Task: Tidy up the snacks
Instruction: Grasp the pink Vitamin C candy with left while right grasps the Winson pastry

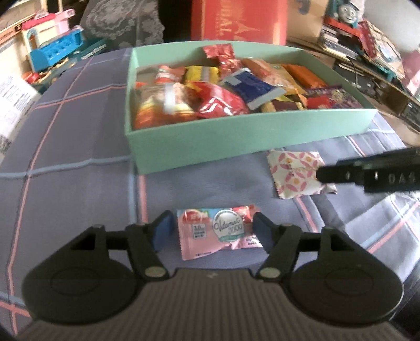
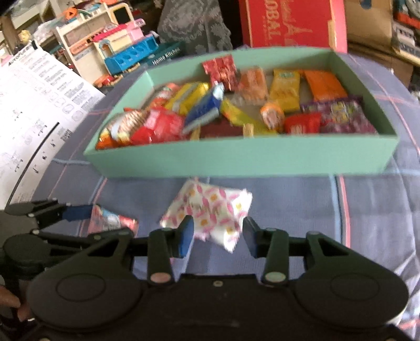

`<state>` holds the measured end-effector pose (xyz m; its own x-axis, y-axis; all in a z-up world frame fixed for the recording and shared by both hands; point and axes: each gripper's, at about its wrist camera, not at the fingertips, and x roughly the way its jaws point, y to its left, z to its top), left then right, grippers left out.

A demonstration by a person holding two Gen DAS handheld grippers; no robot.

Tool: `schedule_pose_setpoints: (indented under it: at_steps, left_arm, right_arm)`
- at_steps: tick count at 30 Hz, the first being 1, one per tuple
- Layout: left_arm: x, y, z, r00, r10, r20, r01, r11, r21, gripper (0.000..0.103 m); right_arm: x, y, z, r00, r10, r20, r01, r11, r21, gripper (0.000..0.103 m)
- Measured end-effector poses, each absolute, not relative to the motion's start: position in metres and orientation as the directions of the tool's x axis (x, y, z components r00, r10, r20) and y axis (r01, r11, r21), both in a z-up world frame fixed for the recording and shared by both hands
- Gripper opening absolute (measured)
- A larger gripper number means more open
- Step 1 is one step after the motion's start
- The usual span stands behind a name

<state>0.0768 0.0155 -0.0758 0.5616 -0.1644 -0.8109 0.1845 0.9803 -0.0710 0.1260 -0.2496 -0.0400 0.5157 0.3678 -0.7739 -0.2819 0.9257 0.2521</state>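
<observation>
The pink vitamin-candy packet (image 1: 219,232) lies flat on the cloth between the 2 blue pads of the left gripper (image 1: 214,230). The jaws stand about half open; the right pad sits at the packet's crinkled foil edge and the left pad shows a thin gap, so whether they press on it I cannot tell. The packet has a round pale-blue badge with script lettering and red foil at its top corners.

The white packet with pink petal print (image 2: 210,212) lies between and just ahead of the pads of the right gripper (image 2: 218,236). Those jaws are partly open, and the packet's near corner hangs between them; the frame is blurred, and contact with the pads cannot be judged. From the left wrist view, this packet sits ahead and to the right of the left gripper, with a black finger of the right gripper over its right edge.

Beyond both grippers stands the mint-green box (image 1: 236,136), open-topped, holding many wrappers: red, yellow, orange, purple and 1 dark blue packet (image 1: 250,85) lying on top.

Everything rests on a blue-grey checked cloth (image 1: 78,157) with pink and light-blue lines. Farther back are a red carton (image 2: 291,23), plastic toys (image 2: 126,52) to the left, and a printed sheet (image 2: 34,99) at the left edge.
</observation>
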Motion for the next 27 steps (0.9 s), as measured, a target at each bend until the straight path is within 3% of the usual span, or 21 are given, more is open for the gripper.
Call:
schedule_pose_setpoints:
  at_steps: [2, 9, 11, 22, 27]
  left_arm:
    - [0.076, 0.021, -0.075, 0.561, -0.154, -0.814, 0.162, 0.984, -0.074, 0.07]
    - [0.066, 0.037, -0.072, 0.554, -0.145, -0.82, 0.125, 0.988, -0.09, 0.076]
    - [0.064, 0.041, -0.073, 0.551, -0.149, -0.821, 0.121, 0.988, -0.099, 0.078]
    - [0.063, 0.043, -0.075, 0.558, -0.148, -0.816, 0.11, 0.989, -0.104, 0.079]
    - [0.063, 0.047, -0.074, 0.554, -0.139, -0.821, 0.084, 0.99, -0.111, 0.08]
  right_arm:
    - [0.135, -0.244, -0.035, 0.518, 0.396, -0.758, -0.326, 0.911, 0.253, 0.048]
    - [0.167, -0.223, -0.046, 0.464, 0.441, -0.768, -0.435, 0.869, 0.236, 0.049]
    - [0.17, -0.224, -0.049, 0.456, 0.433, -0.777, -0.432, 0.872, 0.232, 0.059]
    - [0.133, -0.222, -0.048, 0.423, 0.43, -0.798, -0.434, 0.869, 0.238, 0.06]
    - [0.129, -0.213, -0.049, 0.45, 0.404, -0.796, -0.402, 0.888, 0.224, 0.069]
